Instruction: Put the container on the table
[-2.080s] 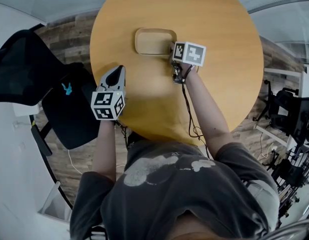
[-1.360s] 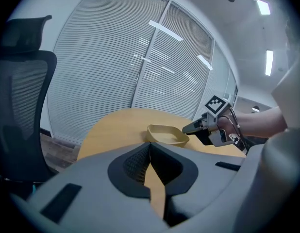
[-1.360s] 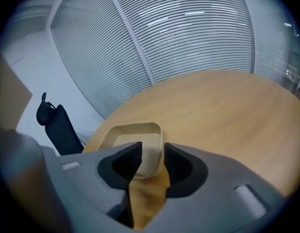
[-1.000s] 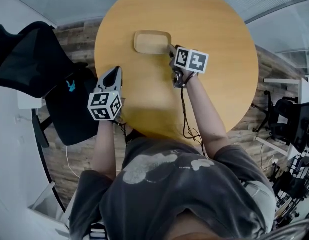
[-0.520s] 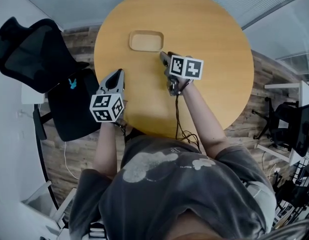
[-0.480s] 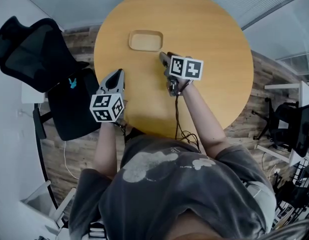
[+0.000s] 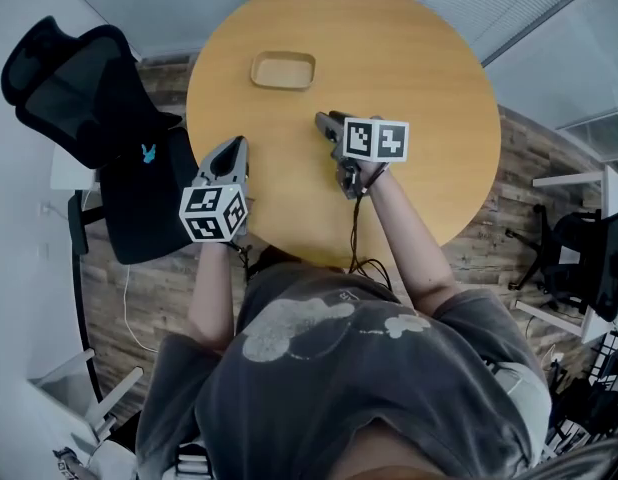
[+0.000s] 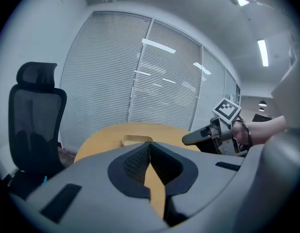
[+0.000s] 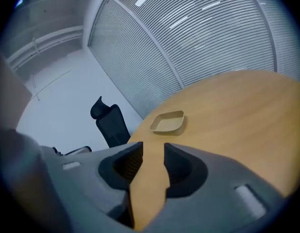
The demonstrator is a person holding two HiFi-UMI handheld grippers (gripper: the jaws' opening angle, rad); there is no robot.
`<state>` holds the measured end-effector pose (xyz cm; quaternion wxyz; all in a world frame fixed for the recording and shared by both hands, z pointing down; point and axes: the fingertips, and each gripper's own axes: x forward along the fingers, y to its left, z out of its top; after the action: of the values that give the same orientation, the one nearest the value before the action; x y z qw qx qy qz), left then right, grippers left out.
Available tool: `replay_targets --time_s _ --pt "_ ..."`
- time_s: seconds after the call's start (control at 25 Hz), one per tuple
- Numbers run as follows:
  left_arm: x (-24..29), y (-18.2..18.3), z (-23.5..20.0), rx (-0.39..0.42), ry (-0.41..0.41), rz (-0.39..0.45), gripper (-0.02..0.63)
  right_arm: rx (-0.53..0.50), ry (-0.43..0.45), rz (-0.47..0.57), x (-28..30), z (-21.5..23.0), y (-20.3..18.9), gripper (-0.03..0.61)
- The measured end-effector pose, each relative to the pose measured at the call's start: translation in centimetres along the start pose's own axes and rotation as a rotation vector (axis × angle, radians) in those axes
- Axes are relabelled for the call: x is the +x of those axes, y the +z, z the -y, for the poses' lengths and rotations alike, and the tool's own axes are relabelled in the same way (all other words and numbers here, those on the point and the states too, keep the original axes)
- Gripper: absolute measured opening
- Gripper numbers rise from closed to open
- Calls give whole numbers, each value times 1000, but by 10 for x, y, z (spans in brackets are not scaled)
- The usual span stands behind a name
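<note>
A shallow tan container (image 7: 283,71) rests upright on the round wooden table (image 7: 419,58), toward its far left; it also shows as the container (image 8: 137,140) and the container (image 9: 167,122) in the gripper views. My right gripper (image 7: 322,121) hovers over the table's middle, well short of the container. Its jaws are closing with a clear gap and nothing between them (image 9: 153,147). My left gripper (image 7: 237,144) hangs over the table's near-left edge, its tips meeting (image 8: 150,143) on nothing. From the left gripper view the right gripper (image 8: 201,135) shows off to the right.
A black office chair (image 7: 79,98) stands close to the table's left edge, also seen as the chair (image 8: 36,125). Slatted blinds (image 8: 159,81) cover the curved wall beyond the table. More dark chairs (image 7: 579,243) stand at the far right on the wood floor.
Both grippers have drawn back toward the person, away from the container. The right gripper, earlier at the container's right rim, is now well clear of it; the container stays on the table.
</note>
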<state>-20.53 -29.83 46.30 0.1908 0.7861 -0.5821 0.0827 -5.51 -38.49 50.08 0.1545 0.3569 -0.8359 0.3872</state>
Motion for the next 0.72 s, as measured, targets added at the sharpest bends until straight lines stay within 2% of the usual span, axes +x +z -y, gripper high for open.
replay_targets --time_s 0.2,0.24,0.32,0.4,0.52,0.72 --pt "-23 -6 31 34 18 7 -5 -19 28 19 -37 -2 -15 122" --pt "-28 -8 38 39 20 8 -5 -25 28 30 -46 -2 -17 77" --pt "-39 -10 54 45 26 14 -5 -65 15 56 -66 0 -22 50" --pt "-49 -12 71 49 32 22 -5 -148 -18 78 -88 4 -28 0" --pt "-64 -17 94 58 39 33 -5 -247 -39 99 -114 7 -43 0" --pt "-87 -34 130 54 51 38 -5 -256 -23 117 -154 13 -68 0"
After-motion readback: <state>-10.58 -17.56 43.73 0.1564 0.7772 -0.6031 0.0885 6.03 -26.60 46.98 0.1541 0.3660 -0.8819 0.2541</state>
